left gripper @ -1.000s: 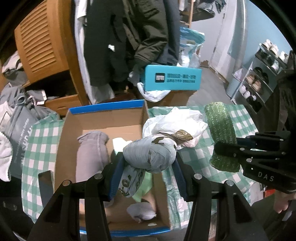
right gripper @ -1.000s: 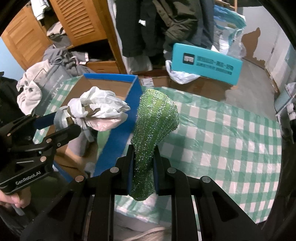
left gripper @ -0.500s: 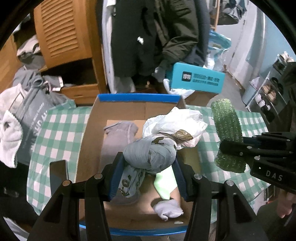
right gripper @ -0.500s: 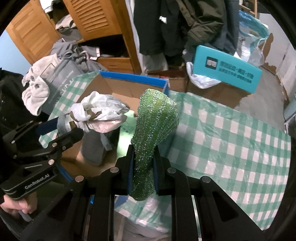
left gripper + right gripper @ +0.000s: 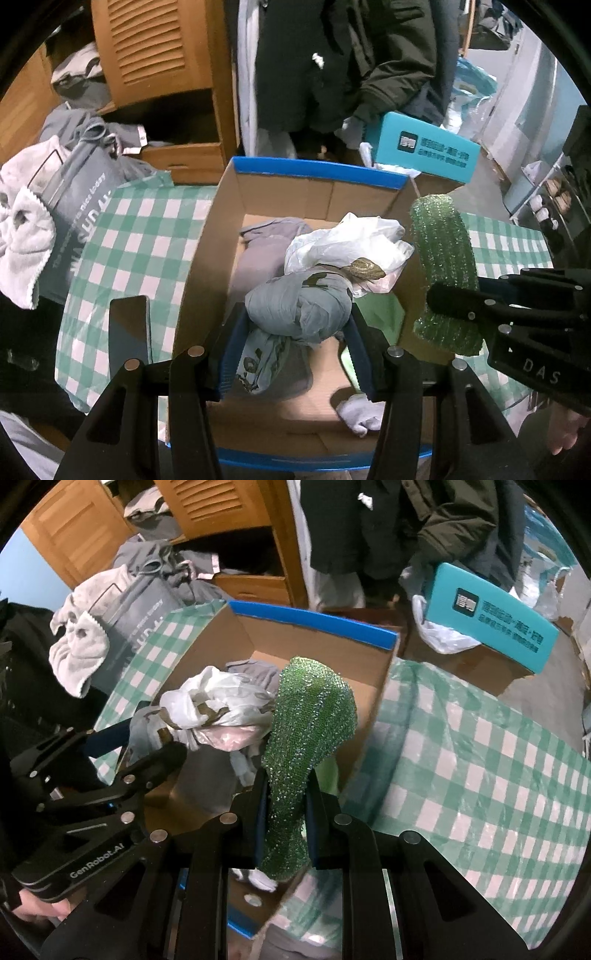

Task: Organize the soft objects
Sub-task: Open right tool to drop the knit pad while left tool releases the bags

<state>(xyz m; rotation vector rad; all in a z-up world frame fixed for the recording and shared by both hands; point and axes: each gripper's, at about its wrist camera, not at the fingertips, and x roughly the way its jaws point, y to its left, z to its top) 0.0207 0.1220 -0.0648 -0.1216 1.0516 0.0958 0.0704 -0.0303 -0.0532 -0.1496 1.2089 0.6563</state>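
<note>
Green scrubber [image 5: 308, 734] now over cardboard box [image 5: 314, 642].

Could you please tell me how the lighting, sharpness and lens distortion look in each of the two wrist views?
Left wrist view: dim indoor light, black fisheye corners, the cardboard box bows outward, the wardrobe behind looks soft, and the grey bundle in the left gripper is sharp. Right wrist view: same curved vignette; the green sparkly cloth in the right gripper glints, and the checked tablecloth shows pale glare.
</note>
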